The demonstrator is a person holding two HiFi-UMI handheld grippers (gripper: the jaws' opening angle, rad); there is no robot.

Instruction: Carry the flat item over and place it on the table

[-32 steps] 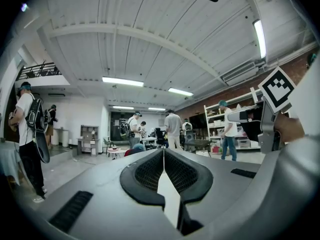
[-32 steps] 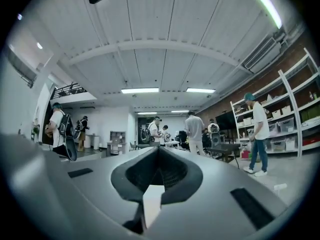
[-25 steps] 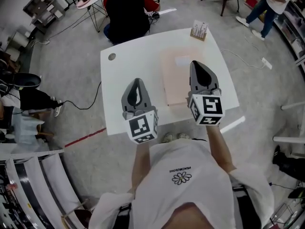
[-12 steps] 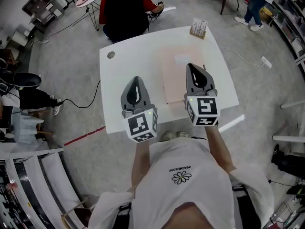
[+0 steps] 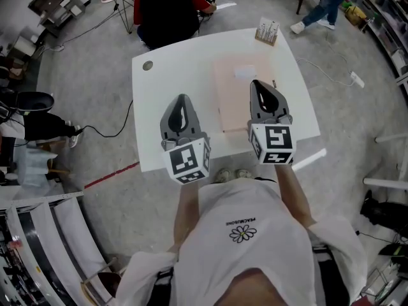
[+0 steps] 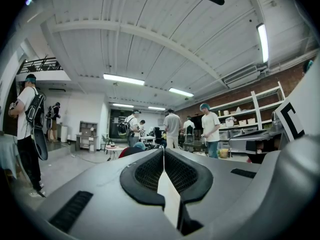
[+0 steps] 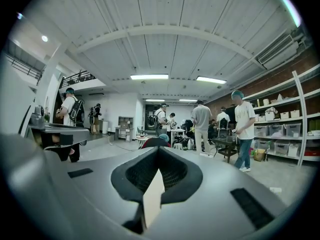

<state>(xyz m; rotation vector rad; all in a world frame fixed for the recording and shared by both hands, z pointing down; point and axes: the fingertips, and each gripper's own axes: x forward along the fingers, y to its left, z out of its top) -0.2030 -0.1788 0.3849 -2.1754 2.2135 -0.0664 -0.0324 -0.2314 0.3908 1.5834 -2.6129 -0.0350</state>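
So, left to right. Your left tool [image 5: 182,101] is pinched fully shut with nothing in it. In the left gripper view [image 6: 163,156] the 2 pads meet in a thin line and there's only the room beyond them. It sits over the near-left part of the white desk [image 5: 166,75], with a strip of bare desk between it and the flat item.

The flat item [image 5: 234,97] is a pale pinkish sheet lying flat on the desk, right of the middle. Its long axis runs straight away from you, from the near edge toward the far edge. To me that looks like it's already put down.

Your right tool [image 5: 260,85] is shut and empty too, same story in the right gripper view [image 7: 157,151]. It's clearly the nearer one, and from the head view its tip overlaps the item's right edge. Both tools point out at the room, not down, so they look raised off the sheet.

Writing: there's a small white label [image 5: 244,72] on the item, but I can't read it. The little box [image 5: 267,30] at the far right corner has print that's too small to read. The 2 marker cubes only carry black-and-white squares.
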